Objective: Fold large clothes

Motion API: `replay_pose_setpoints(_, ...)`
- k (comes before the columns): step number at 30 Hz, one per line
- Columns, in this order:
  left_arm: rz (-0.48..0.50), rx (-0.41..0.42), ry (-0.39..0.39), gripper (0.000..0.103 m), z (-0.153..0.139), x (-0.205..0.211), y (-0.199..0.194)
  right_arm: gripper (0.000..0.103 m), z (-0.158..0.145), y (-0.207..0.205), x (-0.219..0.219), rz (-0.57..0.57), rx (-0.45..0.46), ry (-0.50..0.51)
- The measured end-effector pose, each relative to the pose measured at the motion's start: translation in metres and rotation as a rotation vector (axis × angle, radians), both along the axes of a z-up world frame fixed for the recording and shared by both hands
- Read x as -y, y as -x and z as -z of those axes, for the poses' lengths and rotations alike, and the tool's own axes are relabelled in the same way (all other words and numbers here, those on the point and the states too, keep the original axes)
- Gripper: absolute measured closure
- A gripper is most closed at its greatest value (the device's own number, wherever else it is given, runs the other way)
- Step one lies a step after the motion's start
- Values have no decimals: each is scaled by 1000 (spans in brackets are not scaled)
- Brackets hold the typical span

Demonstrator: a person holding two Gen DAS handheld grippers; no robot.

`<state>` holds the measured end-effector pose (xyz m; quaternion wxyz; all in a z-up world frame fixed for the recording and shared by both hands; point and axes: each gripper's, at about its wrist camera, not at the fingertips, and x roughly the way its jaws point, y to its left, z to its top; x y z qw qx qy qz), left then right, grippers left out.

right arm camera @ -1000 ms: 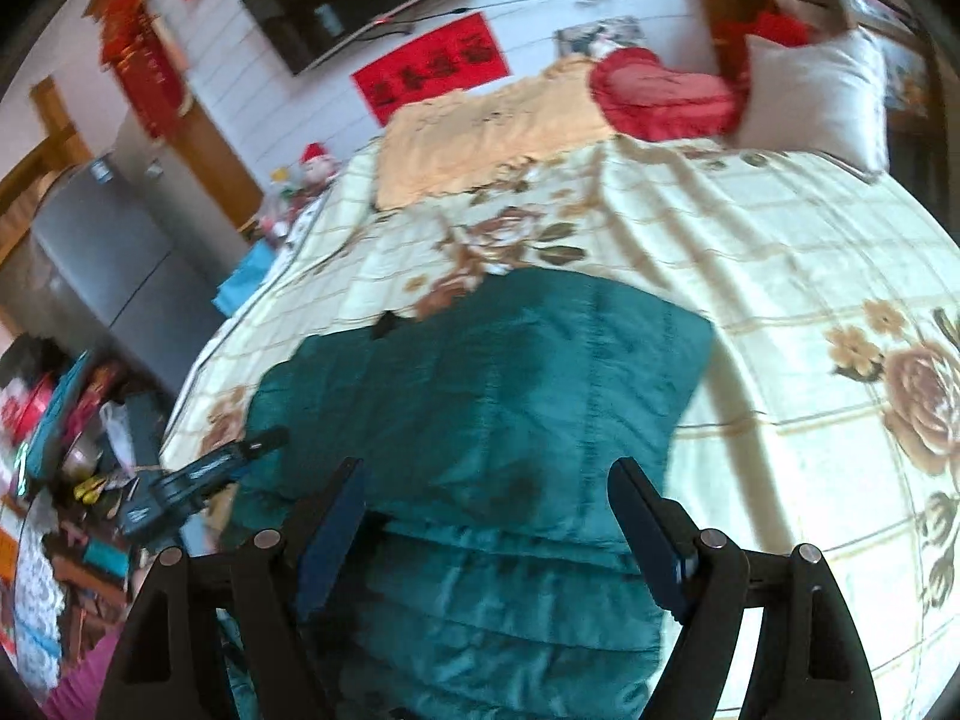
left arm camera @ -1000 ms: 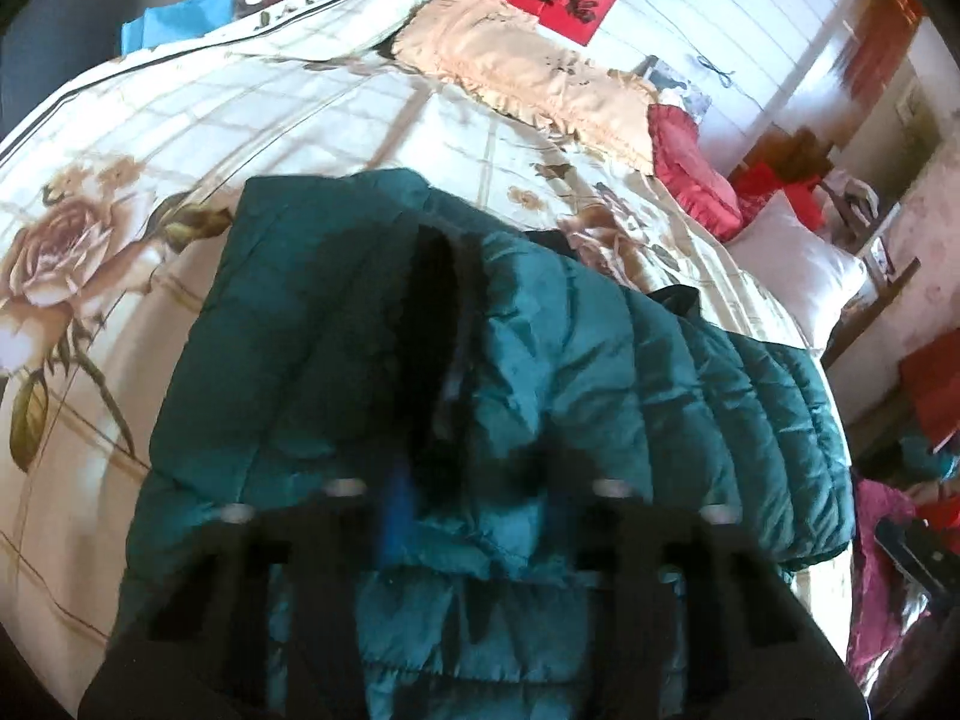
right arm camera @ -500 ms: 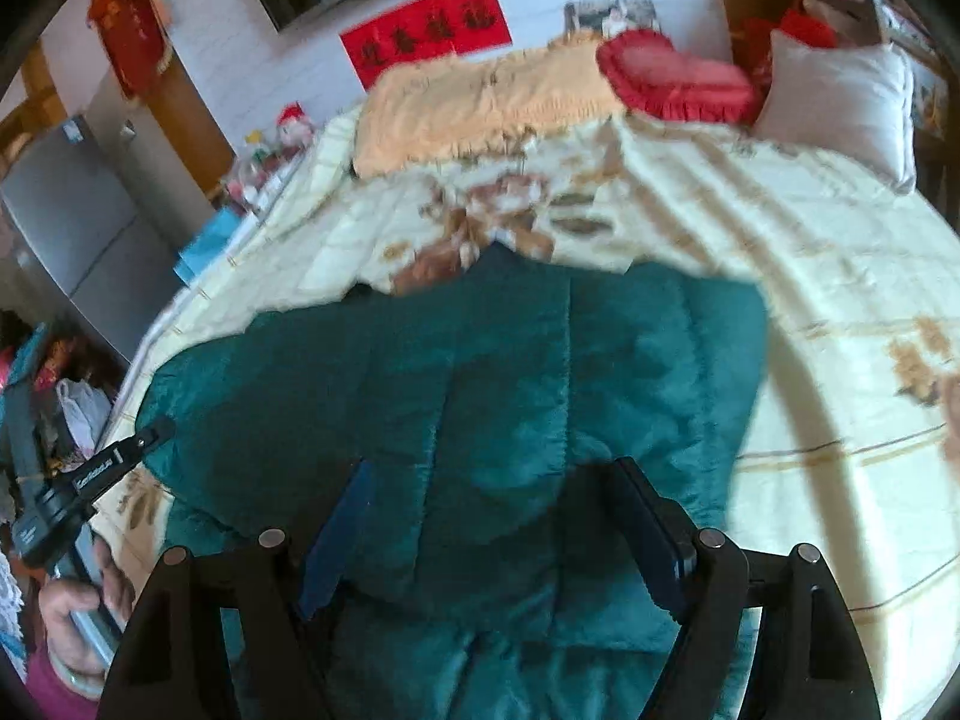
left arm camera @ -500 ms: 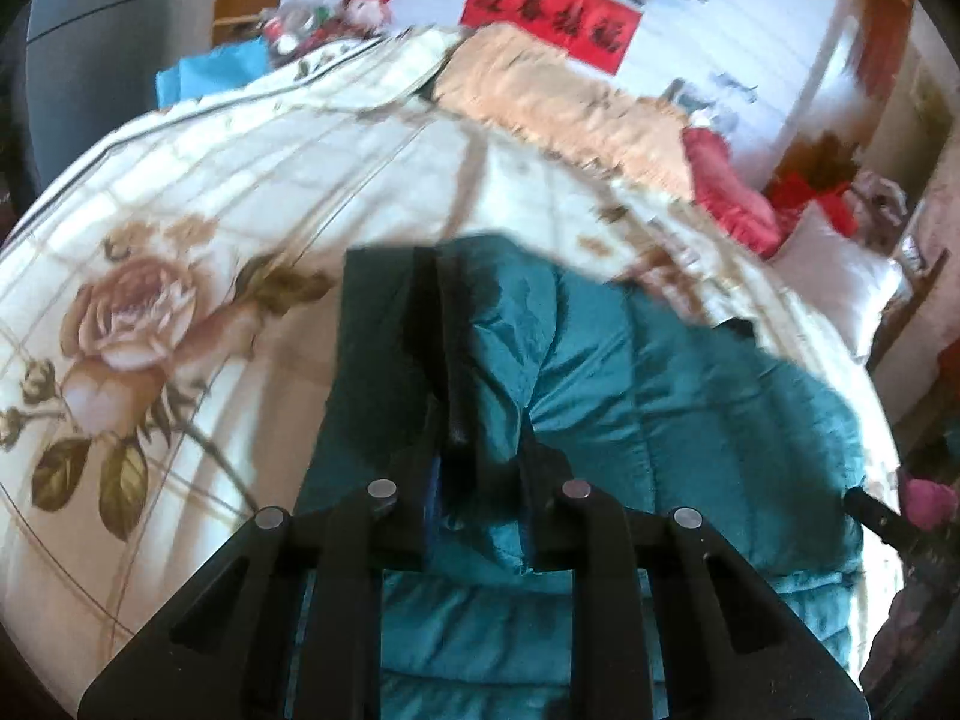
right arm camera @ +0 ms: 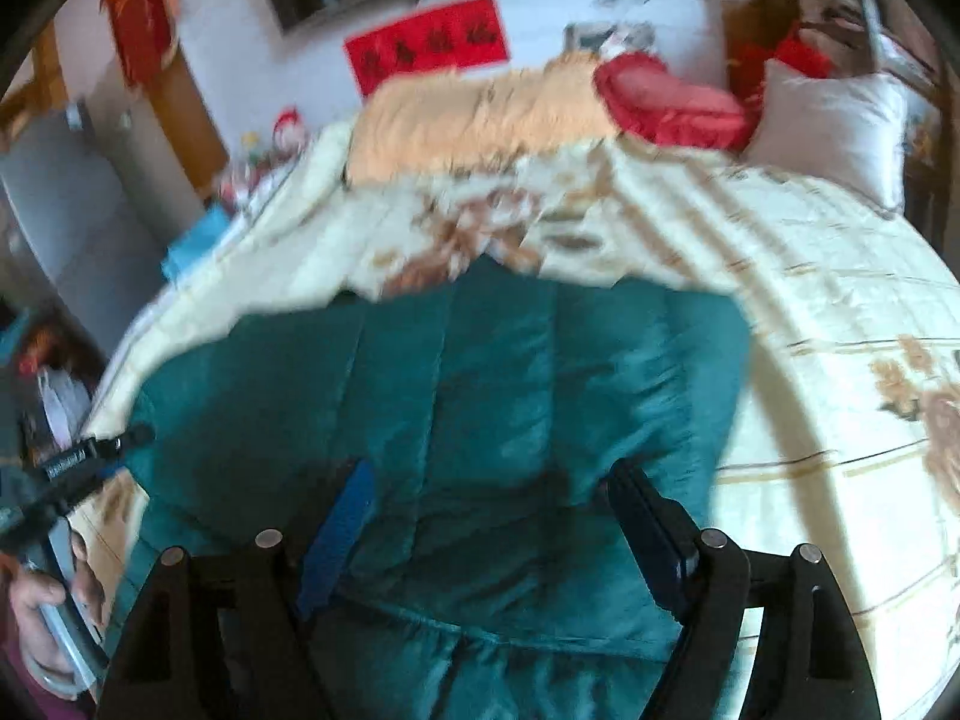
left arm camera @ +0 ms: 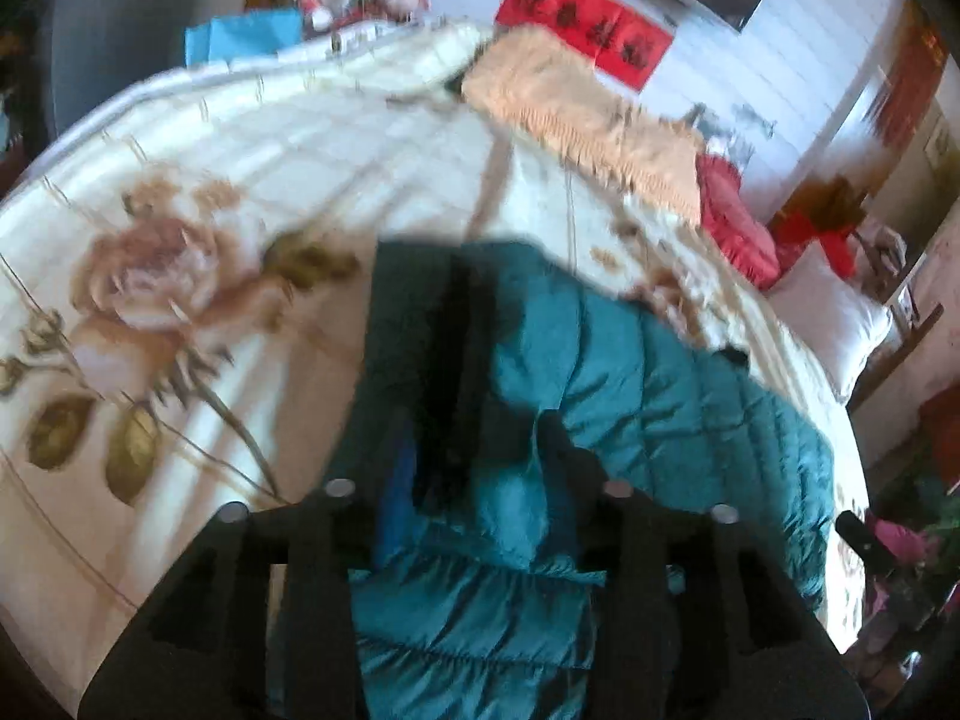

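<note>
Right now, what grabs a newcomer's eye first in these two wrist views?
The teal puffer jacket dominates, spread across the near part of the bed's cream floral bedspread. The left gripper has just been opening, with a bunched fold of jacket between its fingers, while the right gripper stands wide open over the jacket. Behind, a red banner hangs on the white wall above a peach pillow at the bed's head.
</note>
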<state>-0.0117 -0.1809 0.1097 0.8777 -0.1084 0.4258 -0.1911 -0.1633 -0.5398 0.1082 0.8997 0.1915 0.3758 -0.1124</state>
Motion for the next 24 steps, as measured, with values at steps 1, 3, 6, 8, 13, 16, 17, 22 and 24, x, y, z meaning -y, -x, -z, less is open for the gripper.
replay_pose_setpoints(1, -4, 34, 16, 51, -10, -1, 4, 23, -4, 4, 6, 20, 5, 14)
replay_pose_setpoints(3, -2, 92, 34, 35, -25, 3, 10, 23, -10, 5, 18, 62, -3, 45)
replay_pose_setpoints(6, 50, 135, 2, 32, -34, 27, 11, 23, -9, -7, 31, 90, -25, 37)
replay_pose_setpoints(8, 71, 120, -53, 32, -26, 44, 5, 25, -5, -20, 31, 83, -38, 40)
replay_pose_setpoints(13, 90, 16, -172, 32, 17, 79, -17, 40, 21, -52, 24, 57, -129, 134)
replay_pose_setpoints(16, 111, 29, -207, 32, 32, 93, -20, 40, 43, -55, 42, 117, -172, 152)
replay_pose_setpoints(17, 116, 42, -216, 31, 34, 97, -19, 40, 48, -54, 48, 133, -175, 139)
replay_pose_setpoints(22, 113, 60, -260, 31, 42, 108, -18, 40, 58, -53, 65, 180, -173, 104)
replay_pose_setpoints(24, 121, 58, -260, 31, 42, 106, -15, 40, 50, -50, 61, 170, -183, 119)
